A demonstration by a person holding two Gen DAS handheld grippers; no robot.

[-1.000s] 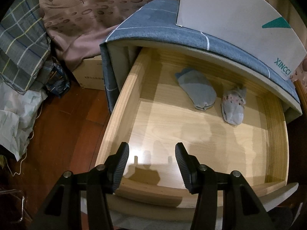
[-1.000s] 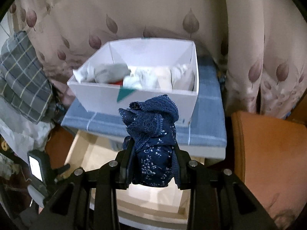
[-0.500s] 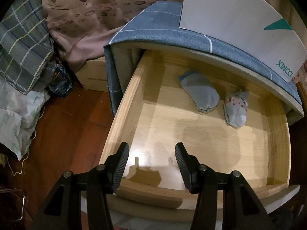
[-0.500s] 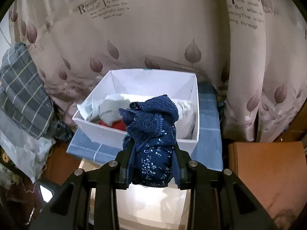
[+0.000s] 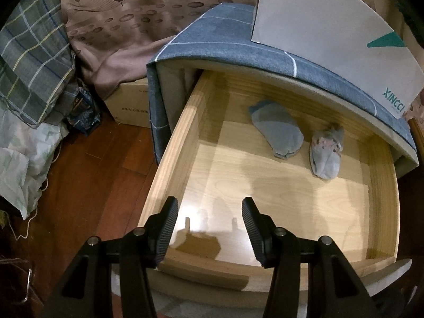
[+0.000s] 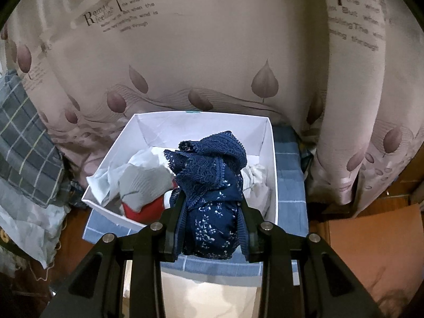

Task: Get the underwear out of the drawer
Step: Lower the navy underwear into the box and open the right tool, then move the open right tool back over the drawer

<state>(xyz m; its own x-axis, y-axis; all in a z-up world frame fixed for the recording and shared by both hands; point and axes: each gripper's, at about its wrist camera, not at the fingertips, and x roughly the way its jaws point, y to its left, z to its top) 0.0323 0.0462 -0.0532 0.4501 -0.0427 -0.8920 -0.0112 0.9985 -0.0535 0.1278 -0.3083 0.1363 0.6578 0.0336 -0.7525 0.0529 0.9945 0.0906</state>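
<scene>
1. Left wrist view: dark wooden floor (image 5: 87,175), leaf-print curtain (image 5: 127,26) behind, blue-covered cabinet (image 5: 220,42) with its pale wooden drawer (image 5: 175,143) pulled out. Same framing as a second ago, only slightly shifted. Left gripper (image 5: 209,225) spread, nothing between its jaws, poised over the drawer's front edge. Only two small socks left inside: a blue sock (image 5: 278,132) and, just beside it, a patterned sock (image 5: 327,153).
2. Right wrist view: curtain with printed text filling the background. Right gripper (image 6: 212,228) pinching the navy lace underwear (image 6: 212,185), bunched between its pads. White box (image 6: 270,159) of folded garments, formerly seen side-on, now viewed from above.
3. Meaning: underwear clear of the drawer and apparently above the box; release into it likely the remaining step.
</scene>
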